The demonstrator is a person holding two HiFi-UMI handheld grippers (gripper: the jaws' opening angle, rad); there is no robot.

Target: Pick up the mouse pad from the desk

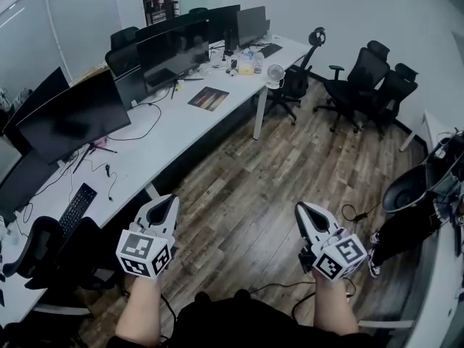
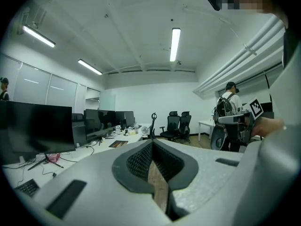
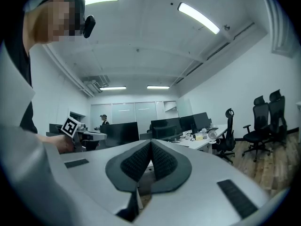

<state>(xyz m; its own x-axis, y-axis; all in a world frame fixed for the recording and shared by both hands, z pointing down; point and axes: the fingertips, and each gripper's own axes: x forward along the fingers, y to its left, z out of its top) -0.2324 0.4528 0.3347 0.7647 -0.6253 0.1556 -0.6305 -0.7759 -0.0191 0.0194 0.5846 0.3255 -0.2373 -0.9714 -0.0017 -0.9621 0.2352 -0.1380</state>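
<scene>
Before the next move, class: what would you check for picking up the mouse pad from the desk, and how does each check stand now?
1. Dark rectangular mouse pad found on the long white desk: ok, it lies flat.
2. Pad's top free: ok, nothing rests on it.
3. Left hand-held gripper empty: ok, jaws together on nothing.
4. Right hand-held gripper empty: ok, jaws together on nothing.
5. Jaws opened for a grasp: not ok, both shut.
6. Grippers near the pad: not ok, both are over the wooden floor, well short of the desk.
</scene>
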